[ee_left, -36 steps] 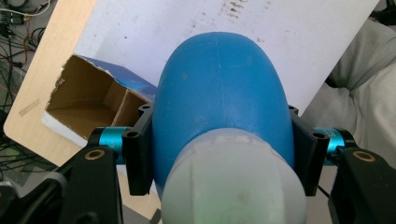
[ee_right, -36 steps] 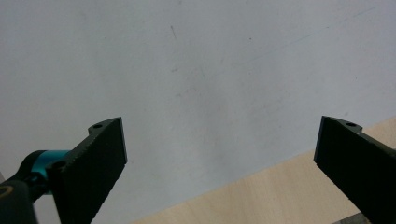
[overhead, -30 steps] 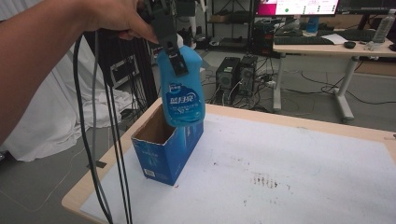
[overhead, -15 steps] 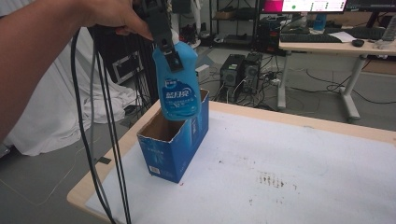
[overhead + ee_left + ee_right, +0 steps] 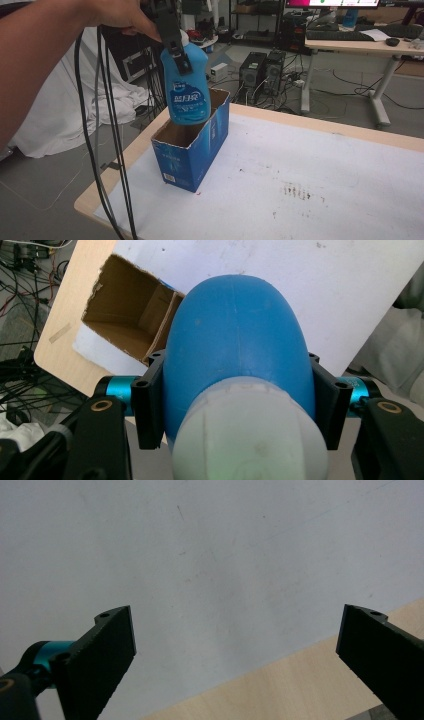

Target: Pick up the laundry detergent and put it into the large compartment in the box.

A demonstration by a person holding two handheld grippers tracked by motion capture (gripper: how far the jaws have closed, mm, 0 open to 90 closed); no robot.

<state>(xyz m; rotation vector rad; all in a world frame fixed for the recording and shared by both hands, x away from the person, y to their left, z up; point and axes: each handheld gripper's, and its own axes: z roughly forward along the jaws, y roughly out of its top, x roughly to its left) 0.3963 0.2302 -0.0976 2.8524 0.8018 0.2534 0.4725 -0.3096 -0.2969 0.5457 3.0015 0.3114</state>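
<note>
High view: the left hand [image 5: 117, 15] is cut off at the top edge, and the body of the left gripper [image 5: 176, 47] is mostly out of frame. One black jaw runs down the front of a blue detergent bottle [image 5: 186, 82]; the other jaw is hidden behind it. The bottle hangs upright, its base at the open top of a blue cardboard box [image 5: 192, 145]; whether the base is inside the box or just above the rim cannot be told. The label print is too small to read. Black cables [image 5: 102, 135] hang from the gripper past the table edge [image 5: 100, 192].

Left gripper view: looking down over the bottle's white cap [image 5: 247, 432], both jaws are pressed against the bottle's shoulders, gripping it. The brown interior of the box [image 5: 127, 322] sits up and to the left of the bottle.

Right gripper view: right gripper [image 5: 235, 645] jaws are spread wide with nothing between them, above the white table cover [image 5: 200, 555] and a strip of wood edge [image 5: 280, 690].
</note>
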